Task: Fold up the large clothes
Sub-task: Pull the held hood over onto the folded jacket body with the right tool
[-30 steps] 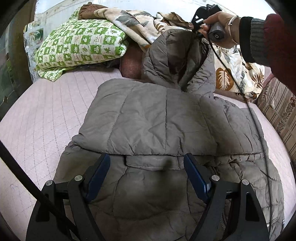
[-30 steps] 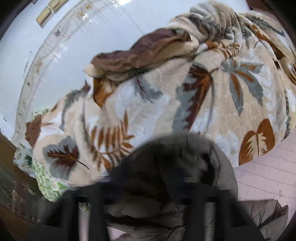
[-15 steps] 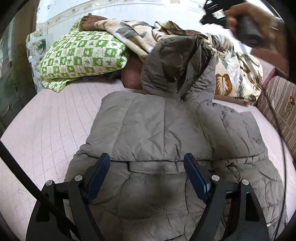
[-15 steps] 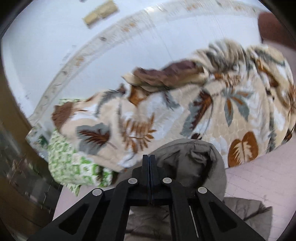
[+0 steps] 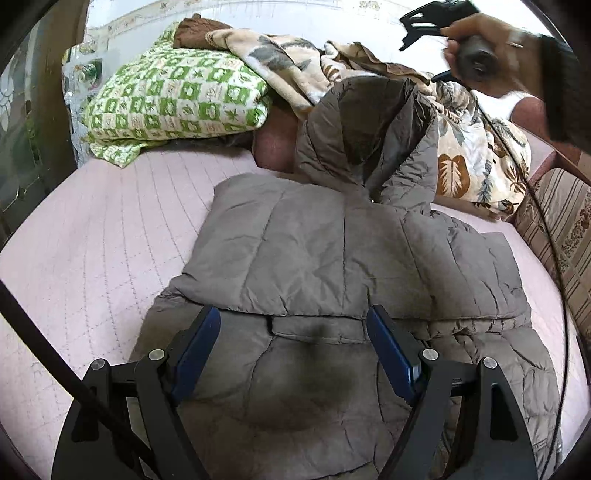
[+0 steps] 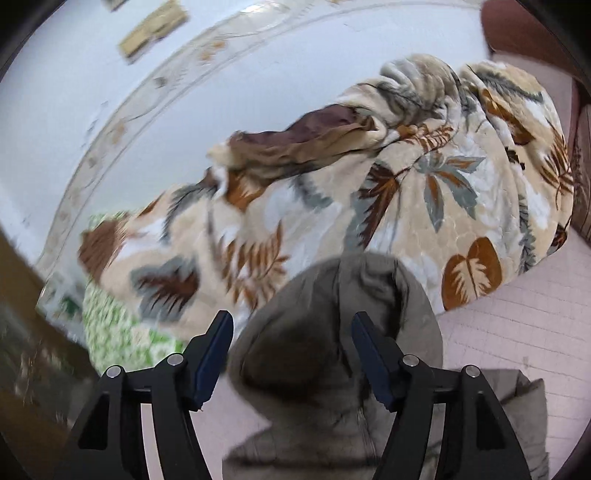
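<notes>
A grey-brown quilted puffer jacket [image 5: 332,251] lies on the pink quilted bed [image 5: 92,240], its sleeves folded across the body. Its hood [image 5: 365,129] stands up, leaning against the blanket behind it. My left gripper [image 5: 291,325] is open and empty, low over the jacket's lower body. My right gripper [image 6: 291,332] is open above the hood [image 6: 332,332] and holds nothing. In the left wrist view it [image 5: 424,26] shows at the top right, held in a hand above and behind the hood.
A leaf-patterned beige blanket [image 6: 406,192] is heaped at the head of the bed. A green checked pillow [image 5: 173,99] lies at the back left. A striped cushion [image 5: 561,236] is at the right edge. A cable [image 5: 546,229] hangs from the right gripper.
My right gripper was shut on the hood tip, let it go, rose and opened. The hood stays upright against the blanket. The left gripper backed off slightly.
</notes>
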Available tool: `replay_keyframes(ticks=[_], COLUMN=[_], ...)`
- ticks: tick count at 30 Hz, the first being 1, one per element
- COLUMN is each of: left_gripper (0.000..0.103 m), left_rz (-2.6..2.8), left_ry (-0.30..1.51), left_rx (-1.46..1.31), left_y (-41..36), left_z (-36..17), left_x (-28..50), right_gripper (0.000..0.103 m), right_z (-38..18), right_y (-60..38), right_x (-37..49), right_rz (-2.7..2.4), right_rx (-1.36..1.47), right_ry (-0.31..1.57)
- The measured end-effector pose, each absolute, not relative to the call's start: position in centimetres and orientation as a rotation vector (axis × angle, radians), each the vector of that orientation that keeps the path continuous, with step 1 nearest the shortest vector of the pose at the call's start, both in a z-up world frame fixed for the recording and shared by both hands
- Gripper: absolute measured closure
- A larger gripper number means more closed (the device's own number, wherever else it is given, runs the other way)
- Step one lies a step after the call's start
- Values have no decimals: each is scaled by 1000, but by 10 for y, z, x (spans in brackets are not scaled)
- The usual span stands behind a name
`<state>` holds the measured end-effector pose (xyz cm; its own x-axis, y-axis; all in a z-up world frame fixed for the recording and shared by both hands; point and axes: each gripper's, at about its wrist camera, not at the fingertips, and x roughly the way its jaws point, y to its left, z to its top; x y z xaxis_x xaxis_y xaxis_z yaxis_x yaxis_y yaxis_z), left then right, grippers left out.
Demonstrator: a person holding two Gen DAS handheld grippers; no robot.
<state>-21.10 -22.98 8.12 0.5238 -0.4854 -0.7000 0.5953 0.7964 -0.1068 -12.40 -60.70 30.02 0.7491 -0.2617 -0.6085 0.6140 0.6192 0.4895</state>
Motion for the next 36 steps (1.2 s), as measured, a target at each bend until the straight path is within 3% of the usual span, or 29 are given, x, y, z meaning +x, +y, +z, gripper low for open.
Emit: replay_keyframes(ticks=[7, 8, 9, 10, 12, 24, 25, 26, 28, 36], left_gripper=[22, 22, 22, 22, 22, 22, 27, 47, 76, 77], left_rz=[-700, -705, -709, -710, -711, -861, -866, -866, -870, -880], left_ry=[769, 770, 789, 804, 811, 742, 739, 736, 753, 705], left_rx=[146, 140, 137, 121, 53, -256, -229, -200, -154, -103], left_y=[-262, -269, -276, -279, -277, -353, -363, -371, -378, -320], left_z=[104, 109, 112, 114, 117, 175, 178, 180, 179, 175], left_x=[-157, -145, -133, -124, -112, -88, -90, -93, -98, -170], right_gripper=[28, 35, 70, 86, 95, 97, 97, 97, 97, 97], right_z=[256, 249, 246, 242, 236, 251, 253, 256, 260, 262], right_y=[-655, -659, -660, -660, -658, -574, -566, -558, -546, -491], right_x=[-80, -76, -73, -73, -82, -177, -185, -194, -207, -292], right_rz=[-588, -569, -561, -552, -501, -294, -280, -269, -248, -188], right_rx=[849, 849, 820, 794, 804, 704, 693, 680, 665, 620], right_ry=[563, 574, 582, 589, 558, 444, 442, 437, 427, 388])
